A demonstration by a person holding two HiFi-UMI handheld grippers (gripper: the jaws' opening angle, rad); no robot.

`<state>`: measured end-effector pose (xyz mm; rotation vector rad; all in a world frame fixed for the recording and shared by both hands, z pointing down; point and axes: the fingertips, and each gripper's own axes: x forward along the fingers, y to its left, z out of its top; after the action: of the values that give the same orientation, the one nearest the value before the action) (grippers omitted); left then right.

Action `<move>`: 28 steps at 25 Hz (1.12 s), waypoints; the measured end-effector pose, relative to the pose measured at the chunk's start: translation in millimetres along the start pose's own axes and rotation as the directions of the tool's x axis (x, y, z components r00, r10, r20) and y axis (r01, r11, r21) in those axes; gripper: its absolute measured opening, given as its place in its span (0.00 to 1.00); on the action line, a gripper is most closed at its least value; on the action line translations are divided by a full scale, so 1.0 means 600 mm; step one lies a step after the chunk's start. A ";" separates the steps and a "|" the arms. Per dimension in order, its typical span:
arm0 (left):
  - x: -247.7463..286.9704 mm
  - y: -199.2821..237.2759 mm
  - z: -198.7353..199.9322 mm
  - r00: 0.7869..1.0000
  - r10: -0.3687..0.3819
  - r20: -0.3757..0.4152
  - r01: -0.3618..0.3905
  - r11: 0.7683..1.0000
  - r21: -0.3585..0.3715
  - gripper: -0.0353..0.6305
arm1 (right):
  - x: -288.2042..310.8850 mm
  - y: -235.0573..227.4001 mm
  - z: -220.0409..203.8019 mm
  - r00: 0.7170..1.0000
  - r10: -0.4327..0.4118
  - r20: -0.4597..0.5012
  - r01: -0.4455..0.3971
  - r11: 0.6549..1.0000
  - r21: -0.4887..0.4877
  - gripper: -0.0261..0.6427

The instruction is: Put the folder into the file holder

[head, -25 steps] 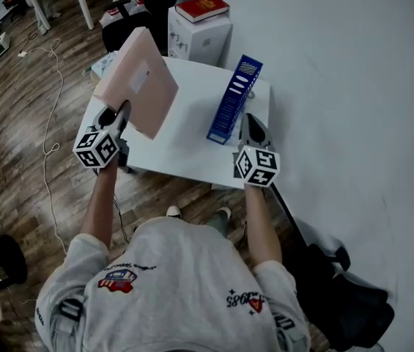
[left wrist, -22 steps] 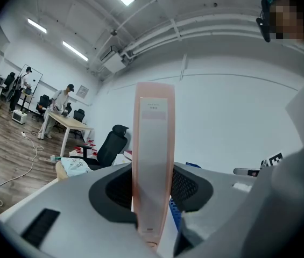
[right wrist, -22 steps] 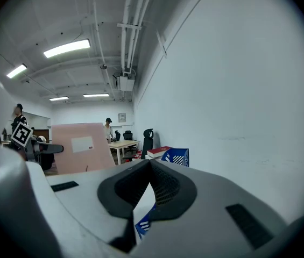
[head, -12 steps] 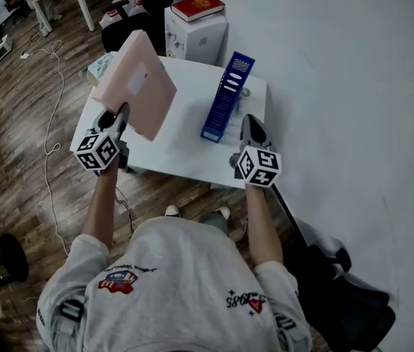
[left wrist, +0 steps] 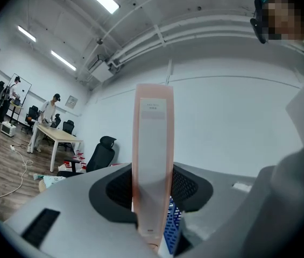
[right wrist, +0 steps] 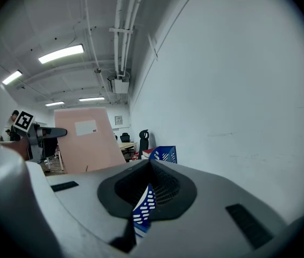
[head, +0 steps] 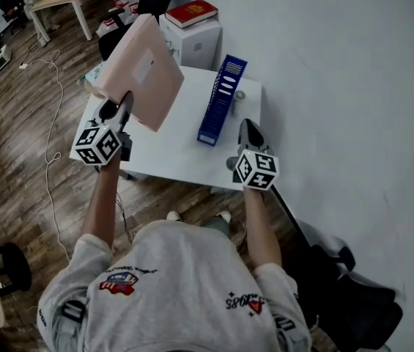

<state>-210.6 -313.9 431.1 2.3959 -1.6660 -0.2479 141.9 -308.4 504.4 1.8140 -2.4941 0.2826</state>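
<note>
Visibility was limited in the head view. The pink folder [head: 142, 72] covered the jaw tips of the left gripper [head: 121, 107]. The contact of the right gripper [head: 245, 127] with the blue file holder [head: 221, 97] could not be judged from above. The person's torso cut off the near edge of the white table [head: 170, 152]. In the left gripper view the folder stood edge-on and hid most of the holder behind it.

Left gripper was clamped on the folder's lower edge, with the folder upright and raised clear of the table. The folder was to the left of the holder and apart from it. Right gripper's jaws were drawn to a narrow slit on a slotted blue wall at the holder's near end. The holder itself stood on the table, running away from that gripper.

Folder face carried a pale rectangular label [head: 143, 70]; the spine carried another, and its print was too small to read. A red book [head: 190, 12] lay on a white box [head: 194, 41] beyond the table. Its cover marking was not legible.
</note>
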 end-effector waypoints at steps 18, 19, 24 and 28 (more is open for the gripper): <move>0.121 -0.198 0.125 0.965 -0.225 0.132 0.225 0.974 0.016 0.29 | -0.055 -0.139 0.050 0.992 -0.122 0.037 0.121 0.993 0.014 0.05; 0.127 -0.208 0.123 0.964 -0.228 0.133 0.228 0.973 0.017 0.29 | -0.058 -0.149 0.052 0.992 -0.124 0.036 0.123 0.992 0.012 0.05; 0.157 -0.250 0.098 0.967 -0.227 0.119 0.226 0.974 0.021 0.29 | -0.064 -0.201 0.056 0.991 -0.129 0.028 0.129 0.992 0.009 0.05; 0.173 -0.276 0.079 0.970 -0.218 0.107 0.215 0.976 0.038 0.29 | -0.067 -0.232 0.053 0.992 -0.127 0.019 0.127 0.992 0.012 0.05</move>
<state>-37.6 -358.9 339.5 2.6293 -1.4562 -0.4037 288.8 -317.7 484.4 1.9790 -2.3803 0.2737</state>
